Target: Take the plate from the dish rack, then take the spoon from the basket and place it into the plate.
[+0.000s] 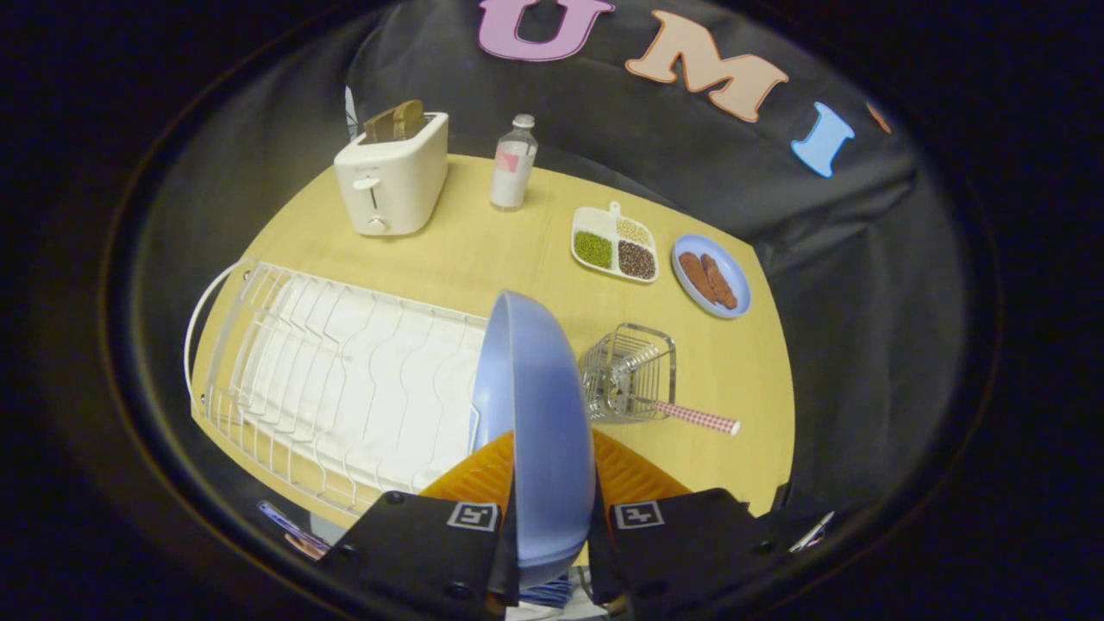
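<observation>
Gripper (552, 483) clamped on blue plate (535, 414), held on edge above dish rack (336, 379). Basket (628, 371) with spoon (694, 417) beside rack.

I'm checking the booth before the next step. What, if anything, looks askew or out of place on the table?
The wire basket lies tipped on its side beside the dish rack, the spoon poking out of it. The gripper holds the plate on edge.
</observation>
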`<act>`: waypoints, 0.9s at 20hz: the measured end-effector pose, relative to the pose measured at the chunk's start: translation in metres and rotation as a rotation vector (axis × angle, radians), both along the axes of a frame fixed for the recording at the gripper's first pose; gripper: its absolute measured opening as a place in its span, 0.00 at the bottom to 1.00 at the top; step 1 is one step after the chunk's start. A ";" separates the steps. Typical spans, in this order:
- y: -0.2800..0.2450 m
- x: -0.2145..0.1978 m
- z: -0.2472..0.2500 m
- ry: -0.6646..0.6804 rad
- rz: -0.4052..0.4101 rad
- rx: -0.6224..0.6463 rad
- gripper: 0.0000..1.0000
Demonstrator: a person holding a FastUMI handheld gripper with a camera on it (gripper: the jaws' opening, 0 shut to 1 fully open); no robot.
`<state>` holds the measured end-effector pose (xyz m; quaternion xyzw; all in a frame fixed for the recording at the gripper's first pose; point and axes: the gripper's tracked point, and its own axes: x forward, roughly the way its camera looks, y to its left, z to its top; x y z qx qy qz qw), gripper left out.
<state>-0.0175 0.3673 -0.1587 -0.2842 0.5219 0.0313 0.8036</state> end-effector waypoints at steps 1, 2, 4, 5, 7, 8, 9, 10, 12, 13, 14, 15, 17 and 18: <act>0.003 0.003 0.003 -0.005 -0.006 -0.001 0.34; 0.004 0.006 0.004 -0.006 -0.010 -0.002 0.34; 0.006 0.008 0.004 0.003 -0.023 -0.004 0.34; 0.006 0.009 0.006 0.011 -0.030 -0.006 0.34; 0.005 0.011 0.010 0.016 -0.047 -0.007 0.34; 0.006 0.016 0.017 0.003 -0.045 -0.014 0.34; 0.011 0.018 0.032 -0.004 -0.037 -0.005 0.33; 0.012 0.024 0.036 -0.029 -0.040 0.000 0.33; 0.011 0.029 0.056 -0.071 -0.009 -0.003 0.31; 0.014 0.029 0.063 -0.083 0.001 0.016 0.31; 0.016 0.026 0.066 -0.088 0.001 0.056 0.31; 0.020 0.023 0.070 -0.086 -0.003 0.108 0.31; 0.024 0.017 0.078 -0.085 -0.014 0.231 0.31; 0.024 0.013 0.082 -0.087 -0.013 0.294 0.31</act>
